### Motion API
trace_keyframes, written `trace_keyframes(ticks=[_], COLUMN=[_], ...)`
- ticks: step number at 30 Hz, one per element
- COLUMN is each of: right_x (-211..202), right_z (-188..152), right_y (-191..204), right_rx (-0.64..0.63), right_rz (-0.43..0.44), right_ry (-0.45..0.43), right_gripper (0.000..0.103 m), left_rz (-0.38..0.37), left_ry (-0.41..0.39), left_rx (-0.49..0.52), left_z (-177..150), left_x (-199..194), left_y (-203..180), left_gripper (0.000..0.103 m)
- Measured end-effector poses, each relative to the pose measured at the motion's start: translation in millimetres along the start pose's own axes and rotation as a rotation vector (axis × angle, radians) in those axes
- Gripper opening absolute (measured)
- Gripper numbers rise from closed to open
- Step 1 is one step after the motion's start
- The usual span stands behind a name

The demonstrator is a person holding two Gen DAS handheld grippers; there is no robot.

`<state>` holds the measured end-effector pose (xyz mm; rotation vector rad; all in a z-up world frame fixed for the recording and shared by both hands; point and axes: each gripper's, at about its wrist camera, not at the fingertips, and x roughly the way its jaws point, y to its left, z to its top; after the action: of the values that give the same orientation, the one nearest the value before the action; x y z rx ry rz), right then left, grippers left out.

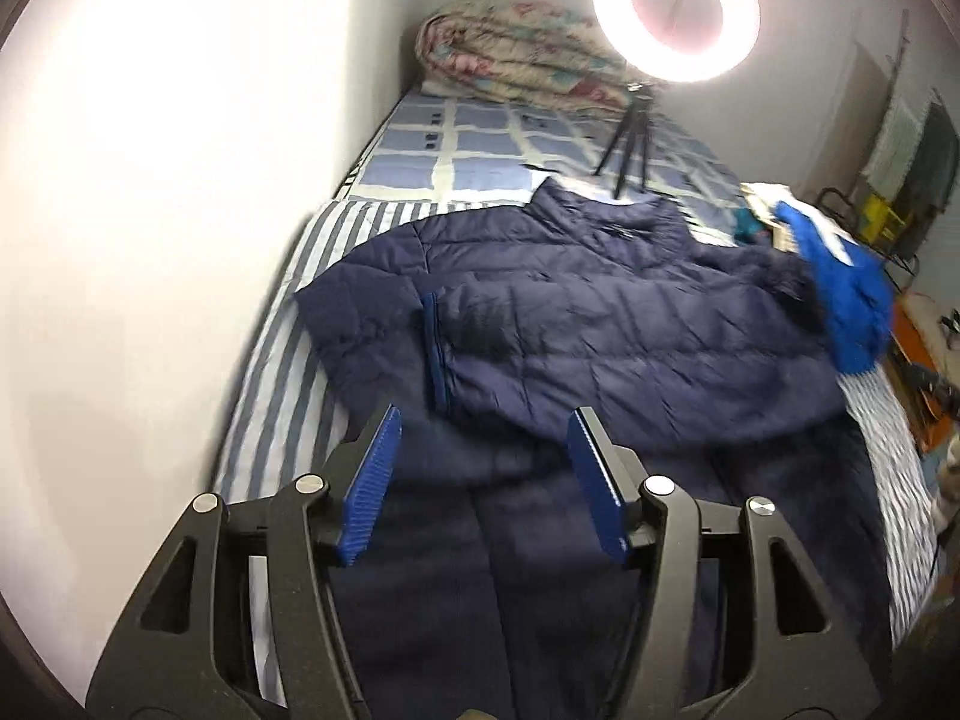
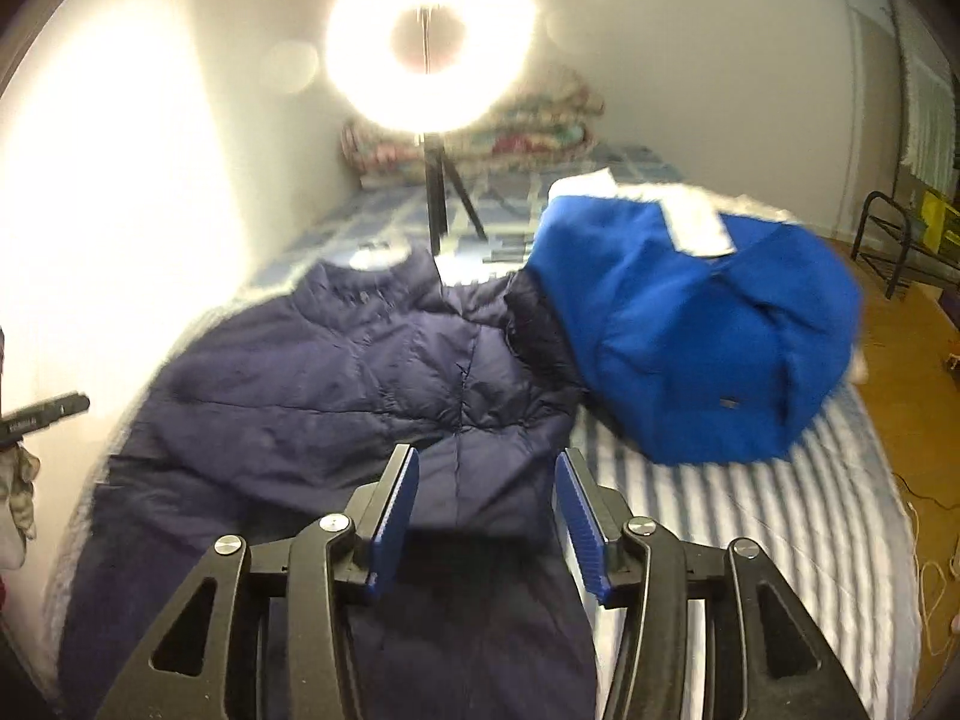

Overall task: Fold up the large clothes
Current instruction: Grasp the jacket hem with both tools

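Note:
A large navy quilted puffer jacket (image 1: 600, 324) lies spread on the striped bed, collar toward the far end, with both sleeves folded in over its front. It also shows in the right wrist view (image 2: 336, 384). My left gripper (image 1: 486, 420) is open and empty, hovering above the jacket's lower part. My right gripper (image 2: 486, 462) is open and empty above the jacket's lower right side. The tip of the left gripper (image 2: 45, 414) shows at the left edge of the right wrist view.
A bright blue garment (image 2: 690, 330) is heaped to the right of the jacket, touching its sleeve; it also shows in the left wrist view (image 1: 852, 300). A ring light on a tripod (image 1: 630, 144) stands on the bed behind the collar. A rolled floral quilt (image 1: 516, 48) lies at the far end. A wall runs along the left.

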<state>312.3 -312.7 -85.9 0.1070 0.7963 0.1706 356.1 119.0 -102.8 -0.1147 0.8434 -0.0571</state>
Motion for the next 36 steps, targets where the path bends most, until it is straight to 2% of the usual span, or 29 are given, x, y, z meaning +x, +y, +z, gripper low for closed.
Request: trace_keyframes(ticks=[2, 4, 7, 10, 14, 19, 21, 23, 27, 29, 32, 36], right_x=[-34.3, -65.1, -105.6, -134.3, -156.6, -156.0, -151.2, -144.3, -132.4, -127.1, -123.8, -122.1], right_z=[-14.2, -32.1, -64.6, -104.6, -154.6, -200.9, -214.8, -226.9, -243.1, -251.0, -257.7, -261.6], right_y=[-1.3, -0.6, -0.7, -4.5, -16.1, -40.9, -43.5, -41.2, -42.4, -44.1, -42.6, -38.8], right_rx=[0.000, -0.019, -0.028, -0.013, 0.027, 0.172, 0.191, 0.172, 0.223, 0.247, 0.254, 0.251], right_rz=[-0.001, 0.000, 0.011, 0.016, 0.006, 0.029, 0.045, 0.035, 0.088, 0.091, 0.094, 0.111], right_ry=[-0.027, -0.020, 0.008, 0.060, 0.154, 0.273, 0.315, 0.352, 0.415, 0.447, 0.468, 0.488], right_gripper=[0.064, 0.064, 0.064, 0.066, 0.066, 0.067, 0.067, 0.067, 0.067, 0.067, 0.067, 0.067], left_rz=[-0.023, -0.042, -0.070, -0.086, -0.106, -0.104, -0.082, -0.061, -0.094, -0.115, -0.139, -0.124], left_ry=[0.015, 0.028, 0.060, 0.100, 0.217, 0.336, 0.369, 0.384, 0.423, 0.401, 0.398, 0.405], left_rx=[-0.002, -0.002, -0.003, -0.010, -0.061, -0.203, -0.228, -0.254, -0.383, -0.444, -0.461, -0.424], left_z=[-20.5, -45.5, -89.8, -137.0, -188.2, -237.2, -251.2, -260.7, -285.0, -292.9, -299.3, -303.5], left_x=[-31.2, -59.8, -95.5, -117.4, -122.4, -115.6, -111.8, -108.8, -99.6, -103.3, -108.4, -110.5], left_y=[1.9, 4.4, 7.1, 11.0, 22.1, 39.3, 41.2, 41.5, 53.5, 60.9, 61.0, 54.1], left_gripper=[0.064, 0.065, 0.074, 0.078, 0.078, 0.078, 0.078, 0.078, 0.078, 0.078, 0.078, 0.063])
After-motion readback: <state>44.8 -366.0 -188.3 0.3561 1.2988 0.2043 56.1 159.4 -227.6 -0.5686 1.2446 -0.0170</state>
